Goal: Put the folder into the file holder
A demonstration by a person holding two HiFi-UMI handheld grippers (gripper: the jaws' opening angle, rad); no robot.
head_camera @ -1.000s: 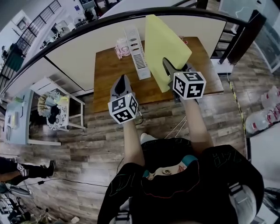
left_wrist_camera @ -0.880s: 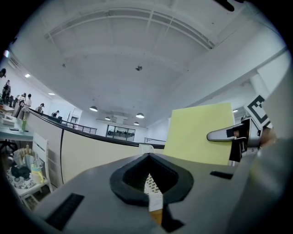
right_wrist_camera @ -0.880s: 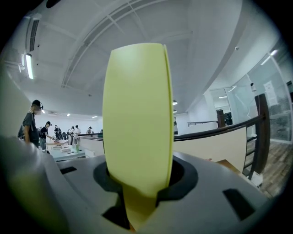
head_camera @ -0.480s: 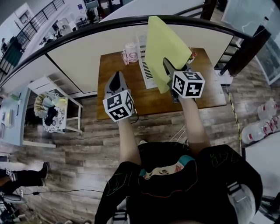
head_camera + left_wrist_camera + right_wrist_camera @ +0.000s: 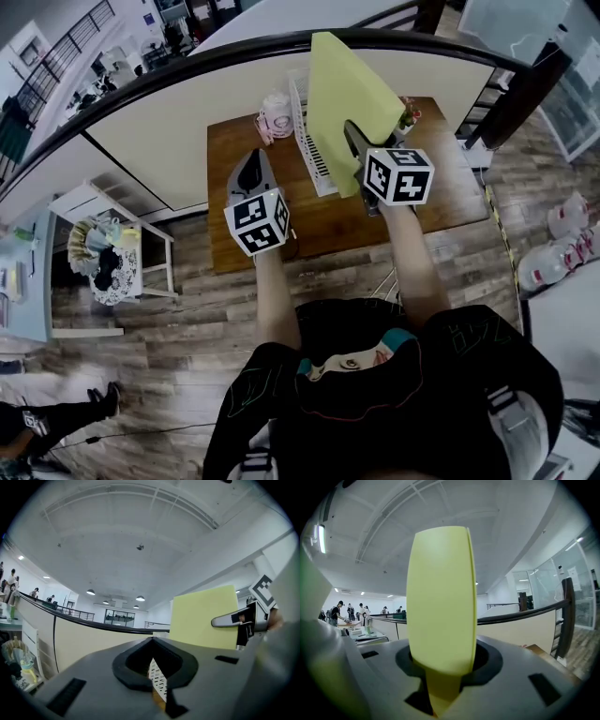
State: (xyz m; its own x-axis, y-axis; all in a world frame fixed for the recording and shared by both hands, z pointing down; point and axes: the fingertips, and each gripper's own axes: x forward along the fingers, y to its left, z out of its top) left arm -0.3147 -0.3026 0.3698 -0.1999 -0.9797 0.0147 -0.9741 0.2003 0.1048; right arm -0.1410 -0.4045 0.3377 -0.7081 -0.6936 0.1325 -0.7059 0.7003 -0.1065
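Note:
A yellow folder (image 5: pixel 342 94) stands upright on edge, and my right gripper (image 5: pixel 353 141) is shut on its lower near corner. In the right gripper view the folder (image 5: pixel 440 597) fills the middle, rising from between the jaws of the right gripper (image 5: pixel 440 688). A white perforated file holder (image 5: pixel 307 145) stands on the wooden table (image 5: pixel 441 192), just left of the folder and partly behind it. My left gripper (image 5: pixel 251 171) hovers left of the holder, shut and empty. In the left gripper view the left gripper (image 5: pixel 157 688) frames the holder (image 5: pixel 158 679), with the folder (image 5: pixel 204 616) at right.
A pink cup (image 5: pixel 277 114) stands at the table's back, left of the holder. Something small and red (image 5: pixel 409 114) sits behind the folder at right. A low curved wall with a dark rail (image 5: pixel 187 70) runs behind the table. A white side table (image 5: pixel 98 239) stands at left.
Both grippers have moved further over the table. The folder's lower edge now overlaps the file holder, which stood apart to its left before. The grip on the folder is unchanged.

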